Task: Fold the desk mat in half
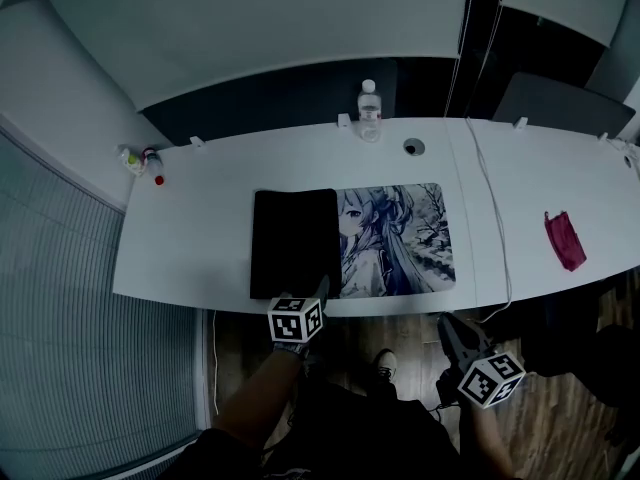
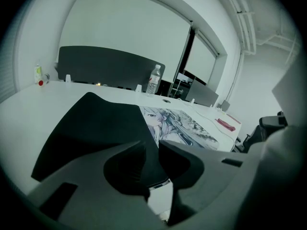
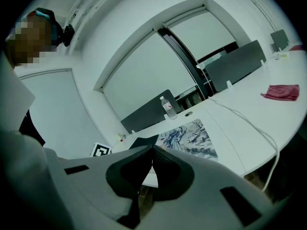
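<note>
The desk mat lies on the white table (image 1: 195, 233). Its left part is turned over to the right as a black flap (image 1: 293, 240), which hides part of the printed anime picture (image 1: 400, 238). My left gripper (image 1: 322, 288) is at the flap's near edge, by the table's front. In the left gripper view the jaws (image 2: 151, 145) stand a little apart, the black flap (image 2: 96, 128) reaches between them, and I see no pad pressing on it. My right gripper (image 1: 446, 324) hangs below the table's front edge, off the mat, its jaws (image 3: 152, 150) shut on nothing.
A water bottle (image 1: 369, 110) stands at the back edge, beside a round cable hole (image 1: 414, 147). A white cable (image 1: 490, 208) runs across the table right of the mat. A red cloth (image 1: 565, 240) lies further right. Small bottles (image 1: 140, 161) sit at the far left corner.
</note>
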`<state>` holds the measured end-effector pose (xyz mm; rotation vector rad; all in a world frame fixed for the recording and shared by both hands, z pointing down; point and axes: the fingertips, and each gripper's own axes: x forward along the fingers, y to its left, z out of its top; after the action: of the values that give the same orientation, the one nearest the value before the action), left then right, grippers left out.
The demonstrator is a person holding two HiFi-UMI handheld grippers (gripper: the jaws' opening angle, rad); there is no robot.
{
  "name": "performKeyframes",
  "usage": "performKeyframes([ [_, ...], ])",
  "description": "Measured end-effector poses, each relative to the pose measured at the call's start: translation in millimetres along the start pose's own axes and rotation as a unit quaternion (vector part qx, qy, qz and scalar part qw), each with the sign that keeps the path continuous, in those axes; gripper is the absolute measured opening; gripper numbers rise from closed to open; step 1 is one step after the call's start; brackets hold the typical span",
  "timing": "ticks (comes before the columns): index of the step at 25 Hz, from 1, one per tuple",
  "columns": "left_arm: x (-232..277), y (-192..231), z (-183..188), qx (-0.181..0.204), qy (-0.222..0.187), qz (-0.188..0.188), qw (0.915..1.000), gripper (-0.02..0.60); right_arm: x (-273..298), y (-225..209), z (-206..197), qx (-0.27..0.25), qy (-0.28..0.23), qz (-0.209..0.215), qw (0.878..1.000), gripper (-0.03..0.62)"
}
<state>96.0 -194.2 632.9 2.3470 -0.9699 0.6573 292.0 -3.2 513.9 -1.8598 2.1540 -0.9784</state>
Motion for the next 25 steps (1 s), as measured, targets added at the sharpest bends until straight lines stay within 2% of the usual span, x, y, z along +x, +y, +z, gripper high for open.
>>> performKeyframes([
  [5,-15,-7,3,-0.007,-0.017,0.012,0.9998,0.078,7,2,4,-0.007,0.01,0.031,0.999,0.023],
  [7,-25,-12,3,-0.019,-0.023,0.01,0.9995,0.05,8,4,5,-0.011,0.015,0.045,0.999,0.023],
  [11,-51,-36,9,-0.067,-0.049,-0.024,0.9962,0.006,11,10,5,-0.02,0.027,0.079,0.996,0.023],
  [18,-108,-81,14,-0.073,-0.103,-0.061,0.9901,0.006,24,31,-9,-0.04,0.056,0.139,0.988,0.023],
  [21,-131,-92,5,-0.075,-0.11,-0.076,0.9882,0.006,33,45,-15,-0.044,0.063,0.158,0.984,0.023],
  [25,-157,-97,-6,-0.103,-0.116,-0.089,0.9838,0.006,40,71,-24,-0.055,0.075,0.179,0.98,0.023],
])
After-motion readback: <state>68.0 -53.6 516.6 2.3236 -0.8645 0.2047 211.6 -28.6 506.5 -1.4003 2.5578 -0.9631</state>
